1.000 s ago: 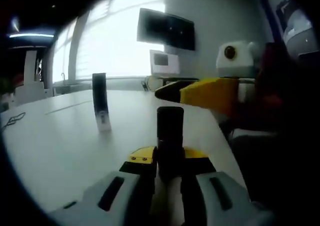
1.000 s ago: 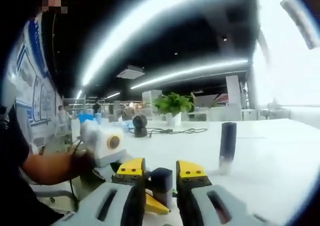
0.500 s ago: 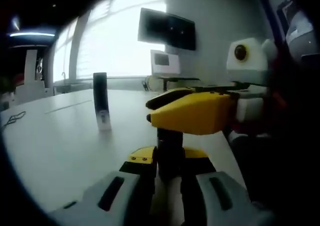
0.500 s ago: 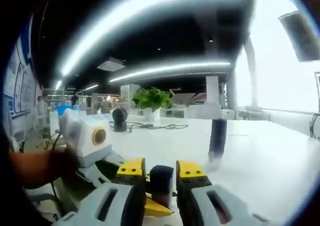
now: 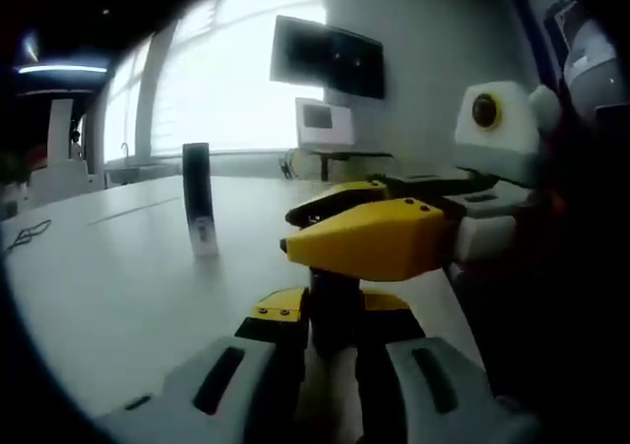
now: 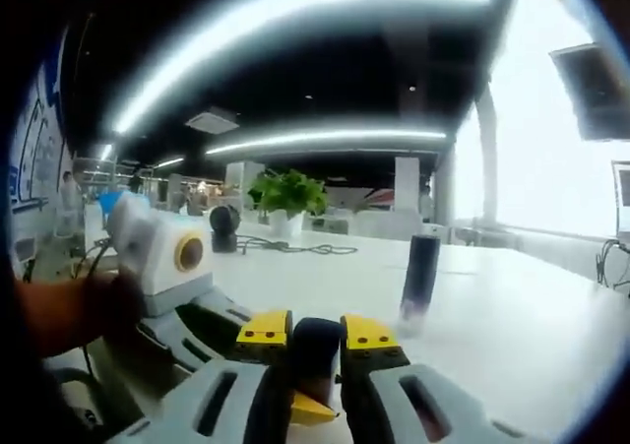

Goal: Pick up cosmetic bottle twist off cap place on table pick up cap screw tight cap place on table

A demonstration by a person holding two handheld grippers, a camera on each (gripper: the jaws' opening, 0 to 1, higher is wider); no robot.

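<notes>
Gripping the dark cosmetic bottle (image 5: 335, 311) between its yellow-tipped jaws, the left gripper (image 5: 330, 316) holds it upright just above the near edge of the white worktop (image 5: 108, 286). In the left gripper view the right gripper (image 5: 364, 237) reaches in across the top of the bottle, its yellow jaw covering the place where the cap sits, so the cap itself is hidden there.

In the right gripper view the right gripper (image 6: 315, 338) is clamped on the dark cap (image 6: 315, 341) at the bottle's top, the yellow pads pressed against both sides of it. The left gripper (image 6: 197, 311) shows below and to the left of the cap, held by a person's hand (image 6: 69, 311).

Beyond the bottle, well apart from it, a tall dark tube (image 5: 198, 198) stands upright on the worktop, seen too in the right gripper view (image 6: 420, 279). Farther behind the bottle, a potted plant (image 6: 286, 200) and a black cable (image 6: 295, 248) rest on the worktop, and a dark wall screen (image 5: 328, 58) hangs beside the bright window (image 5: 231, 80).
</notes>
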